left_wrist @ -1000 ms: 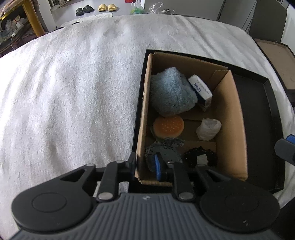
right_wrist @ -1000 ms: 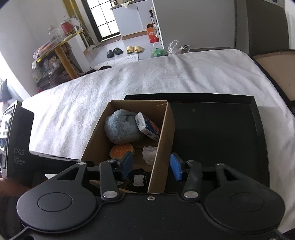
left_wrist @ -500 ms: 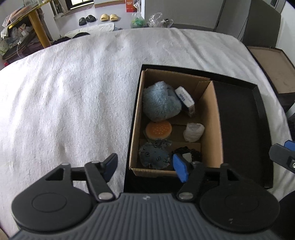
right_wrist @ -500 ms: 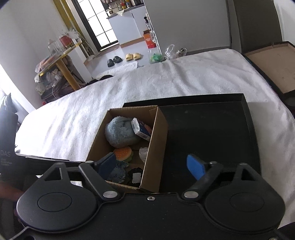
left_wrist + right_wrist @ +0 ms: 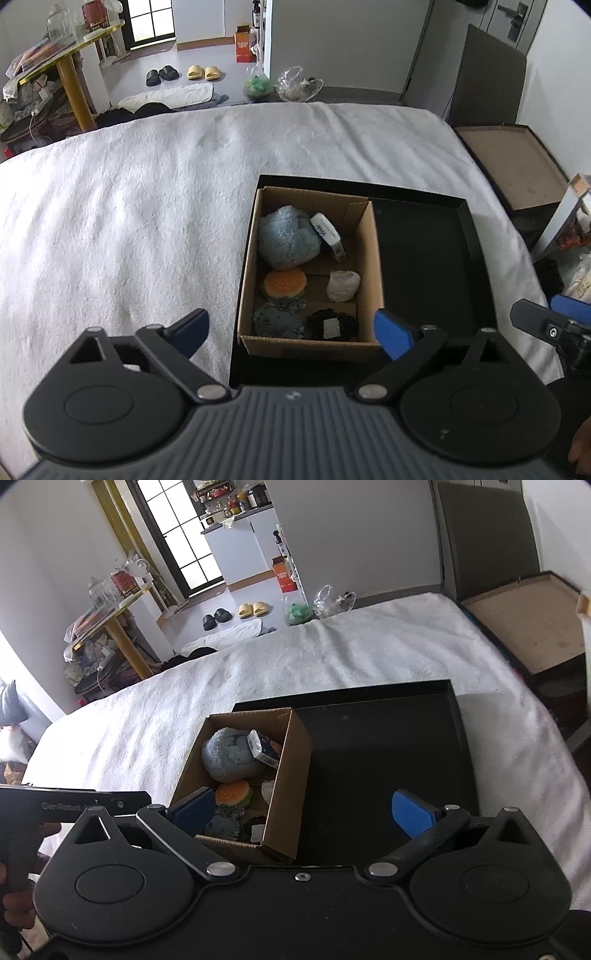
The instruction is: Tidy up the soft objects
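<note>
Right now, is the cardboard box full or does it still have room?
Nearly full: the cardboard box has six soft items covering its floor, including a blue plush and burger toy.

Carton (image 5: 373, 258) in tray (image 5: 436, 258) – left side.

Two pairs of slippers, black (image 5: 162, 75) and yellow (image 5: 202, 72), are seen on the floor beyond the bed. An orange carton (image 5: 243, 48) stands behind them, and a cluttered yellow table (image 5: 70, 59) is placed at left.
</note>
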